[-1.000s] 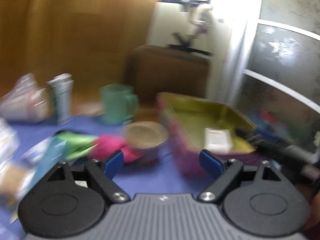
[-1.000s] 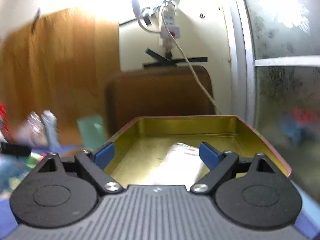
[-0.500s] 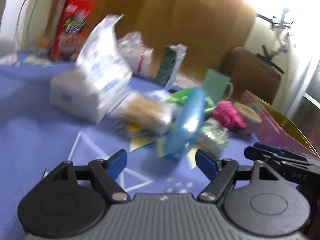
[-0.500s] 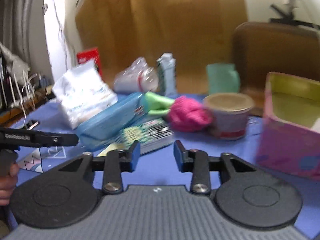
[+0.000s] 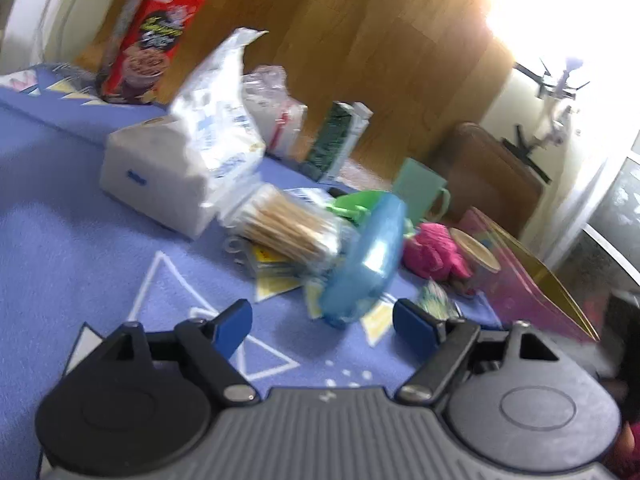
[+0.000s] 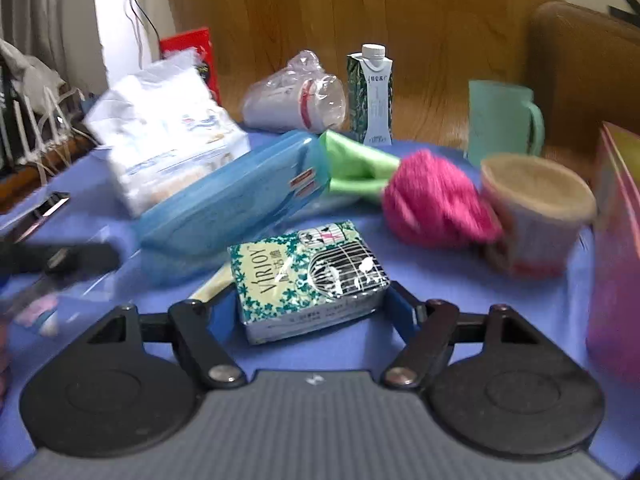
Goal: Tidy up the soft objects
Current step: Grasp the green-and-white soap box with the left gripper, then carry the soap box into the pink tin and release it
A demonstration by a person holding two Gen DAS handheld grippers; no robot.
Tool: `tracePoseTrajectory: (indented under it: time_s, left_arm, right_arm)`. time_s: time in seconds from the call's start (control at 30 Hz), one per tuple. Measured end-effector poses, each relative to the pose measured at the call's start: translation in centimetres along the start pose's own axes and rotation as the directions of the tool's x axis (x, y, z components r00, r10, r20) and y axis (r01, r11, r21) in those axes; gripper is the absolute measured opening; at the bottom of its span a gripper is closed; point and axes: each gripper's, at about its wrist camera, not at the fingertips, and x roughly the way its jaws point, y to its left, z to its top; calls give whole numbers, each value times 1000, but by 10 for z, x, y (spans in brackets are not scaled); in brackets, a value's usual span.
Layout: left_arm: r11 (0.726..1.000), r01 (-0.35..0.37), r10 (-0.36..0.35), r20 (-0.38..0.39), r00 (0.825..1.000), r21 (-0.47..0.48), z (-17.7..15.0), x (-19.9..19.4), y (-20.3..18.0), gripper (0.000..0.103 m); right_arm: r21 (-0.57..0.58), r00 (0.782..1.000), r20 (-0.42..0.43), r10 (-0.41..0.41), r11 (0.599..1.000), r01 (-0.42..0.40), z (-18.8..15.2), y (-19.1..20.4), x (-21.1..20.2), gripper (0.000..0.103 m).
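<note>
In the right wrist view my right gripper (image 6: 310, 308) is open, its fingers on either side of a green-and-white tissue pack (image 6: 310, 276) lying on the blue cloth. Behind it are a blue plastic case (image 6: 236, 200), a pink soft ball with green cloth (image 6: 432, 200), a large white tissue bag (image 6: 160, 132) and the pink tin box (image 6: 618, 248) at the right edge. In the left wrist view my left gripper (image 5: 322, 322) is open and empty, just short of the blue case (image 5: 368, 256). The pink ball (image 5: 434, 250) and pink box (image 5: 532, 280) lie to its right.
A paper cup (image 6: 536, 220), mint mug (image 6: 500, 120), milk carton (image 6: 370, 92), bagged plastic cups (image 6: 296, 100) and a red cereal box (image 5: 154, 36) stand around. A cotton swab pack (image 5: 288, 224) lies by the white tissue bag (image 5: 192, 152). A wooden chair (image 6: 584, 68) is behind.
Both grippers have swung left, away from the pink box, to the pile of items. My right gripper closed partway, then opened and moved forward around the tissue pack.
</note>
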Motion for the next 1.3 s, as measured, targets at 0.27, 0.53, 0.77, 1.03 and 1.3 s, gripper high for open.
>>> tracePoseTrajectory:
  time_s: [0.27,0.53,0.77,1.03,1.3]
  left_arm:
    - [954,223,-203,-115,972,202,-14,15,-78,76]
    - [936,256,-185,-280,942,241,-37,47,-119,51]
    - [859,367,-300,-230,926,357,2,63,-197,52]
    - [856,251,-227,-108,968,451,10,110,-273,83]
    - [902,195,-151,-141,978,385,-14,70,-183,81]
  right_arm:
    - [-36,997,71,-40,998,43,-65,7,-90,92]
    - [-92,998,65,-4,996,10,-71,22,-76,45]
    - [17,957,260,-125,992,125,-64,-8,-106,42]
    - [173,774,328,-541,840,514,-17,-107,-120,64]
    - [366,767,325,-553,822,437,-47,-125,-140,63]
